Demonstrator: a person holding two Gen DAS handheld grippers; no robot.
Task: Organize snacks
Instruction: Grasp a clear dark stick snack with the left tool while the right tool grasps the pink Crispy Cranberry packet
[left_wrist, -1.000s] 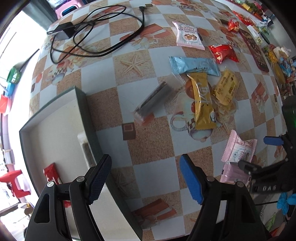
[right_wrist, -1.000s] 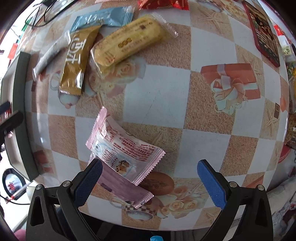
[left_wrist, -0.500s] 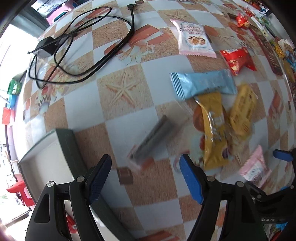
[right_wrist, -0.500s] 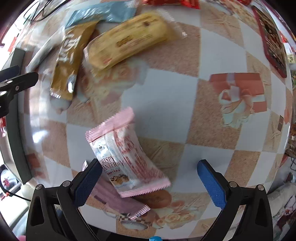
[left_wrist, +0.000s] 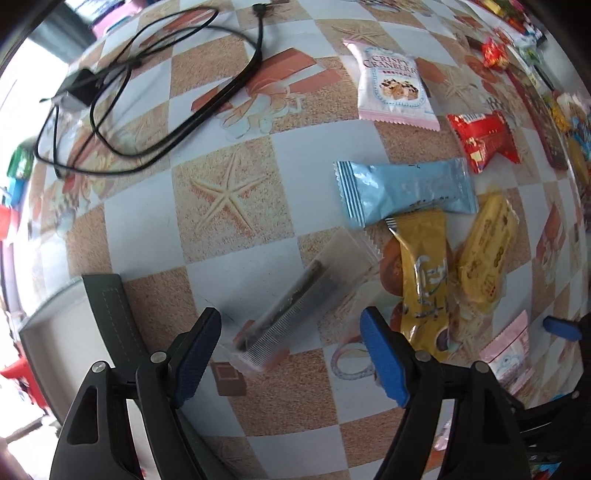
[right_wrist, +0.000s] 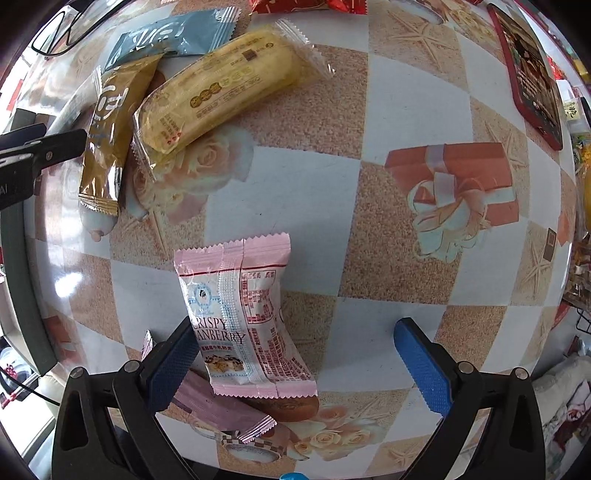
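A dark bar in a clear wrapper (left_wrist: 295, 306) lies on the checked tablecloth between the fingers of my left gripper (left_wrist: 291, 325). Its jaws are closing, and the pads stand clear of the wrapper. A dark box (left_wrist: 110, 317) with a pale inside sits just left of it. My right gripper (right_wrist: 295, 332) is open over a pink Crispy Cranberry packet (right_wrist: 243, 314), which lies near its left finger on top of a second pink packet (right_wrist: 221, 410). Past the bar lie a gold packet (left_wrist: 424, 277), a yellow cake packet (left_wrist: 484, 254) and a light blue packet (left_wrist: 406, 188).
Another pink packet (left_wrist: 391, 85) and a red packet (left_wrist: 484, 140) lie farther back. A black charger with a looped cable (left_wrist: 147, 110) covers the far left. A phone in a red case (right_wrist: 528, 70) lies at the right. More snacks crowd the far right edge.
My left gripper moved off the box's edge, sank over the clear-wrapped bar and narrowed slightly. Under the right gripper, the pink packet has turned more upright.
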